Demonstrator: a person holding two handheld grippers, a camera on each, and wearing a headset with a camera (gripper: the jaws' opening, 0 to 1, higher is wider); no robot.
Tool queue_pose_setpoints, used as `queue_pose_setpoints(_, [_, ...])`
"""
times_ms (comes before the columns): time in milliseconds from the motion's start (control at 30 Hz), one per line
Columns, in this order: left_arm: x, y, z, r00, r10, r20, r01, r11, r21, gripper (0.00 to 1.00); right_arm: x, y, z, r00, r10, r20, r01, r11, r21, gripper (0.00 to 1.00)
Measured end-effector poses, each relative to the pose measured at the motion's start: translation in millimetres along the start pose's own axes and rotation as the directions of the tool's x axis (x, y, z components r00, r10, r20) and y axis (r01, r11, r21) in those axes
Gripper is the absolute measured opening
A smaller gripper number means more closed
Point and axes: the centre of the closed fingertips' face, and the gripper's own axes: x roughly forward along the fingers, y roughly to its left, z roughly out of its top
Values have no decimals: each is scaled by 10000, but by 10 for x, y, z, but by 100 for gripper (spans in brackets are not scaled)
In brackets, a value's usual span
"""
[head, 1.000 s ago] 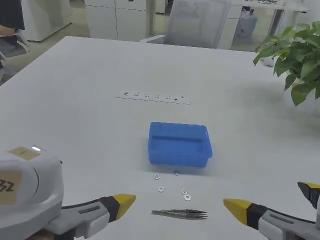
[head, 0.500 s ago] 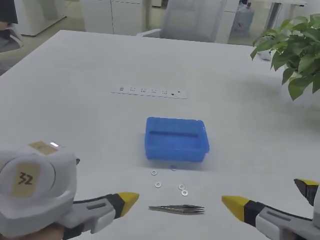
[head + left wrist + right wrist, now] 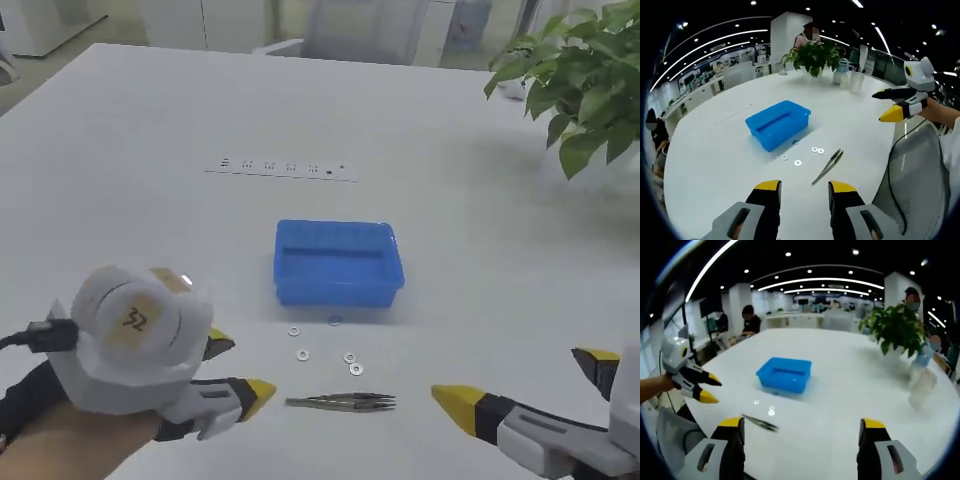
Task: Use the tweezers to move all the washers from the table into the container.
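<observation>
Washers: five small flat silver metal washers point(image 3: 303, 354) lie loose on the wide white table point(image 3: 120, 150), all of them outside the container.
Washer layout: one sits just beside the container's near wall and looks blue-tinted. Two lie on the left of the group, one behind the other. Two more lie close together on the right, nearest the tweezers.
Container: one shallow rectangular blue plastic container point(image 3: 338, 290) stands upright on the table just beyond the washers. Its floor shows plain blue in the head view.
Tweezers: one pair of slim silver metal tweezers point(image 3: 340, 402) lies flat on the table, just nearer the person than the washers. It is between the two grippers and touched by neither.
Left gripper: the white-bodied left gripper point(image 3: 240, 366), with yellow-tipped black jaws, is held low over the table to the left of the tweezers. Its jaws stand moderately apart with nothing between them.
Right gripper: the matching right gripper point(image 3: 518, 376) is to the right of the tweezers. Its jaws are spread wide and hold nothing.
Hand: one hand point(image 3: 70, 440) grips the left gripper's body at the bottom left of the head view.
Background: one white power strip point(image 3: 280, 168) is set in the table beyond the container. One green leafy plant point(image 3: 580, 80) stands at the far right. One grey office chair point(image 3: 365, 30) stands at the far edge.
</observation>
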Motion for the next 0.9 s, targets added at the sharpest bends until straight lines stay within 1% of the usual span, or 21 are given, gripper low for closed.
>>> queue_pose_setpoints(33, [48, -11, -16, 9999, -106, -100, 107, 9999, 76, 36, 2, -1, -14, 10000, -6, -20, 7, 10000, 40, 93])
queue_pose_setpoints(100, [144, -45, -59, 9983, -408, -422, 421, 9986, 313, 33, 18, 0, -50, 10000, 2, -98, -2, 10000, 80, 93])
queue_pose_setpoints(200, [260, -80, -67, 9960, -650, -605, 688, 9956, 630, 25, 41, 7, -101, 9996, -3, -293, 4, 10000, 39, 93])
queue_pose_setpoints(300, [371, -133, -88, 9905, -970, -979, 1078, 9879, 1116, 20, 49, 7, -123, 9991, -8, -418, 9, 10000, 14, 93])
queue_pose_setpoints(400, [472, -179, -114, 9838, -1294, -1238, 1439, 9827, 1169, 14, 67, 31, -134, 9990, 74, -430, -70, 9999, 92, 93])
queue_pose_setpoints(433, [518, -192, -133, 9803, -1398, -1397, 1579, 9791, 1283, 13, 78, 37, -145, 9988, 97, -479, -93, 9999, 91, 93])
queue_pose_setpoints(467, [548, -200, -144, 9781, -1469, -1474, 1670, 9767, 1349, 13, 90, 42, -160, 9985, 109, -541, -105, 9999, 72, 93])
queue_pose_setpoints(500, [600, -194, -154, 9771, -1506, -1504, 1719, 9751, 1401, 12, 100, 47, -173, 9982, 121, -590, -118, 9999, 49, 92])
queue_pose_setpoints(567, [650, -187, -182, 9734, -1557, -1680, 1824, 9706, 1571, 9, 114, 75, -183, 9975, 173, -691, -171, 9998, 33, 92])
queue_pose_setpoints(600, [681, -189, -205, 9700, -1612, -1819, 1933, 9654, 1753, 8, 117, 89, -190, 9971, 211, -733, -209, 9998, 26, 92])
queue_pose_setpoints(667, [730, -193, -239, 9650, -1709, -1991, 2087, 9598, 1877, 6, 120, 93, -200, 9966, 201, -793, -206, 9998, -50, 92])
queue_pose_setpoints(767, [771, -181, -310, 9558, -1693, -2403, 2196, 9547, 2007, 3, 122, 100, -204, 9961, 220, -856, -230, 9997, -106, 92])
queue_pose_setpoints(800, [774, -190, -319, 9546, -1716, -2434, 2257, 9500, 2156, 1, 122, 105, -203, 9960, 237, -859, -248, 9996, -115, 92])
queue_pose_setpoints(833, [769, -192, -296, 9589, -1697, -2275, 2240, 9446, 2397, 0, 124, 109, -203, 9958, 254, -880, -267, 9995, -137, 92])
queue_pose_setpoints(900, [765, -197, -298, 9569, -1703, -2354, 2285, 9415, 2477, 0, 128, 118, -207, 9954, 270, -914, -288, 9994, -191, 92])
